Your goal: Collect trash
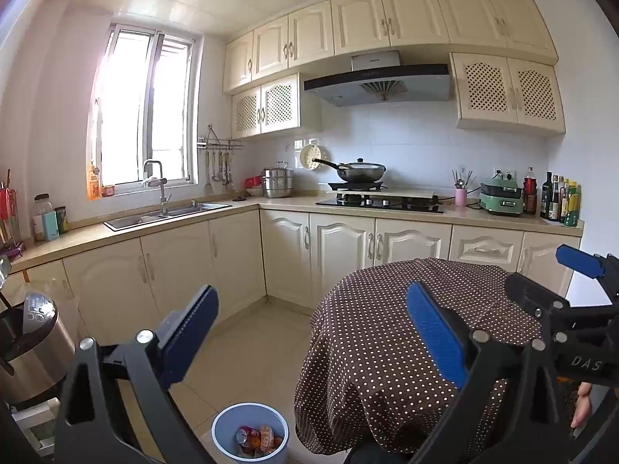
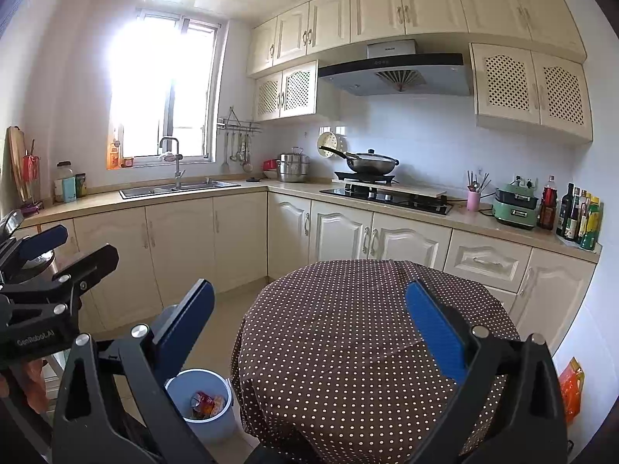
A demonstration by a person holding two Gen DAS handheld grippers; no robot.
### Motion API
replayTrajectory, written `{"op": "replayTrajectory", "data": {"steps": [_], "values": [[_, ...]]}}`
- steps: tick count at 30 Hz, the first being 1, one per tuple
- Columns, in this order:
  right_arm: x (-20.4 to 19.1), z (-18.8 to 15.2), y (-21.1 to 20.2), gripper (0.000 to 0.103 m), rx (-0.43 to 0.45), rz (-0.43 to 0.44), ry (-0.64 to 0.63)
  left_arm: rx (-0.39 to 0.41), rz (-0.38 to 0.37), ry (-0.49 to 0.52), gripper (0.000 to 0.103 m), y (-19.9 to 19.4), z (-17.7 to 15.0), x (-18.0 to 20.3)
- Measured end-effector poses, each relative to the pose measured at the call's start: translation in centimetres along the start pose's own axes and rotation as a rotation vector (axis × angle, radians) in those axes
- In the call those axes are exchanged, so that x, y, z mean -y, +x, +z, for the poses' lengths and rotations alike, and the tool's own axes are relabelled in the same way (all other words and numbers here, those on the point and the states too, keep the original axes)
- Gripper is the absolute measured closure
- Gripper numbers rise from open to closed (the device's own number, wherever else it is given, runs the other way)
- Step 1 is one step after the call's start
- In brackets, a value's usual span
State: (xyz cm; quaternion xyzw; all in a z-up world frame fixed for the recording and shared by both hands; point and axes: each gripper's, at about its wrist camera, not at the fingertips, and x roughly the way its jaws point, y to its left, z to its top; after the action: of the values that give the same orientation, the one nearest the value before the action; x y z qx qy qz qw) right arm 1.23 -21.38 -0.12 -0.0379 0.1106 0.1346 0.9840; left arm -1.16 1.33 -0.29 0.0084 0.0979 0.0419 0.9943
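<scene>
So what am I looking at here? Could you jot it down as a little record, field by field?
place: home kitchen
left gripper: open, holding nothing
right gripper: open, holding nothing
table: round, covered by a brown polka-dot cloth, no trash showing on top
bin: blue, on the floor left of the table
trash: crumpled wrappers already inside the bin
stove: lidded pan sitting on it
task state: looks nearly or fully done

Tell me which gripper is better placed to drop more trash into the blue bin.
Left, probably. The blue bin lies between the left gripper fingers, while it sits off left of the right gripper, which is over the polka-dot table. Both are open, empty.
</scene>
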Motion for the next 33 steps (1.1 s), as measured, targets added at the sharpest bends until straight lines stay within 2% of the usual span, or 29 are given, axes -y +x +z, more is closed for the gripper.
{"op": "replayTrajectory", "data": {"steps": [33], "values": [[-0.26, 0.24, 0.43, 0.007, -0.007, 0.001, -0.002, 0.001, -0.006, 0.001, 0.007, 0.00, -0.64, 0.03]]}}
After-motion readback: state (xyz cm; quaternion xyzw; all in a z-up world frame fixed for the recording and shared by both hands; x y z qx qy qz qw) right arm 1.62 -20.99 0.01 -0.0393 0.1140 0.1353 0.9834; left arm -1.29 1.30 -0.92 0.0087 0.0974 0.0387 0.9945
